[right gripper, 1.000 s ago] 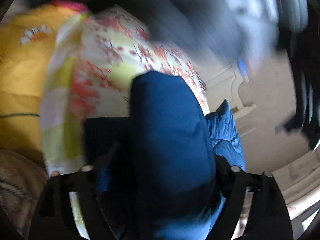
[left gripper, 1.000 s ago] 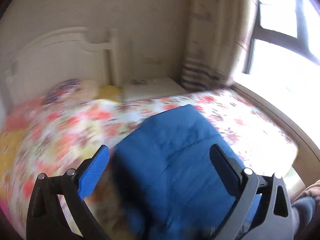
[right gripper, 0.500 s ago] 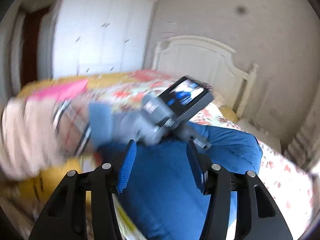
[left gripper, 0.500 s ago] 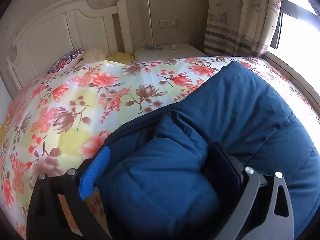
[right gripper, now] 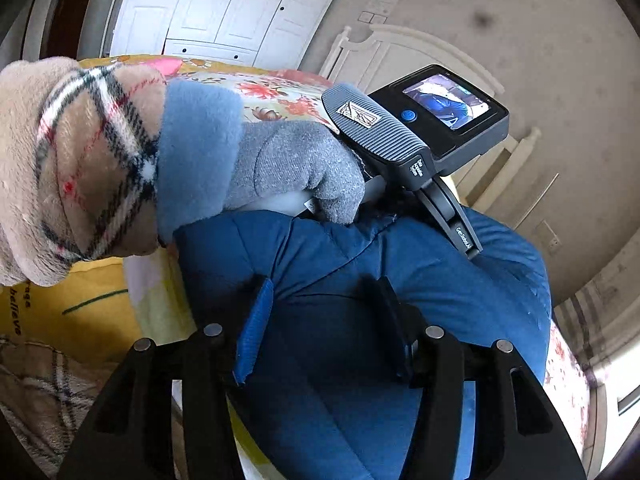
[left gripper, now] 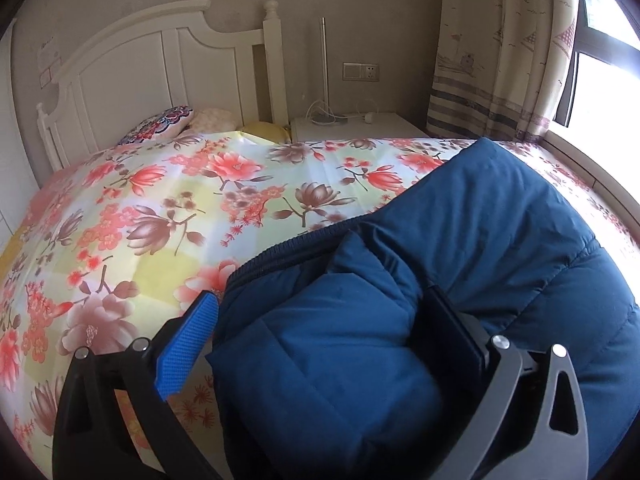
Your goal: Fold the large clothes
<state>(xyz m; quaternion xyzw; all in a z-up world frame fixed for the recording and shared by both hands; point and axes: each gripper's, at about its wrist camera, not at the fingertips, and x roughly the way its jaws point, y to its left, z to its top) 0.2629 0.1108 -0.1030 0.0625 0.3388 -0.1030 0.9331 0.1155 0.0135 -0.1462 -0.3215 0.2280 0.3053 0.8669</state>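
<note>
A puffy dark blue jacket [left gripper: 500, 232] lies bundled on the floral bed sheet [left gripper: 168, 216]. My left gripper [left gripper: 324, 332] has its fingers wide apart around a thick fold of the jacket, the blue pad [left gripper: 188, 344] at the fold's left side. In the right wrist view the same jacket [right gripper: 460, 280] fills the middle, and my right gripper [right gripper: 324, 328] has its fingers pressed into a bulge of it. The left gripper's body with its small screen [right gripper: 448, 108] shows above, held by a grey-gloved hand [right gripper: 296, 168].
A white headboard [left gripper: 160, 72] and small pillows [left gripper: 160, 128] stand at the bed's far end. A white nightstand [left gripper: 352, 128] and a curtain [left gripper: 492, 52] by a bright window are at the right. A yellow blanket [right gripper: 72, 312] lies at the left, white wardrobe doors [right gripper: 224, 4] behind.
My left gripper has come down close onto the jacket and now straddles a fold. My right gripper has swung round from the bed's edge and closed onto the jacket.
</note>
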